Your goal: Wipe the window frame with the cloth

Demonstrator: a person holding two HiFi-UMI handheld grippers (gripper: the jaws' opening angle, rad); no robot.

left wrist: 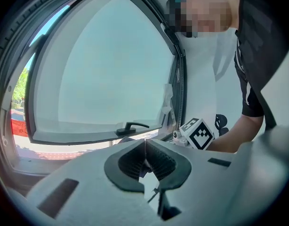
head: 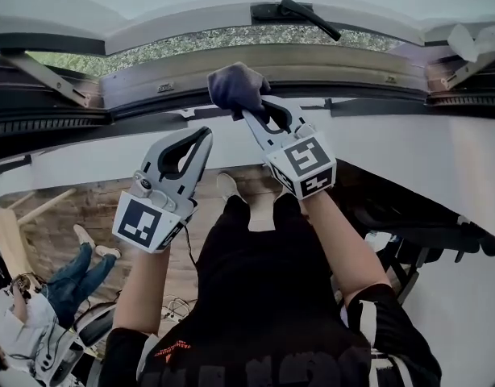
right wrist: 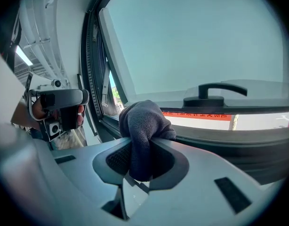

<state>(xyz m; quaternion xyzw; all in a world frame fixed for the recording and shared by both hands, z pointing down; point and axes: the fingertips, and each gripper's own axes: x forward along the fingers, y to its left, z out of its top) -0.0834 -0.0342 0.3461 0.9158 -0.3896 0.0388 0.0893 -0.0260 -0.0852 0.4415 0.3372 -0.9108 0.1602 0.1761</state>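
Observation:
The window frame [head: 328, 61] runs across the top of the head view, its sash swung outward with a black handle [head: 305, 13]. A dark grey cloth [head: 236, 85] is bunched against the frame's lower rail. My right gripper [head: 251, 113] is shut on the cloth [right wrist: 143, 119], which bulges out past the jaws [right wrist: 140, 140] close to the frame rail [right wrist: 229, 135]. Below and to the left, my left gripper [head: 204, 134] stands shut with nothing in it, apart from the frame. Its closed jaws [left wrist: 145, 141] face the sash and the handle [left wrist: 130, 126].
A white wall [head: 409, 151] drops below the sill. Dark seals and hinge arms [head: 46, 75] flank the opening. Far below on the left sit a person in jeans [head: 76, 271] and a wooden plank [head: 7, 240]. Black furniture [head: 425, 232] stands at the right.

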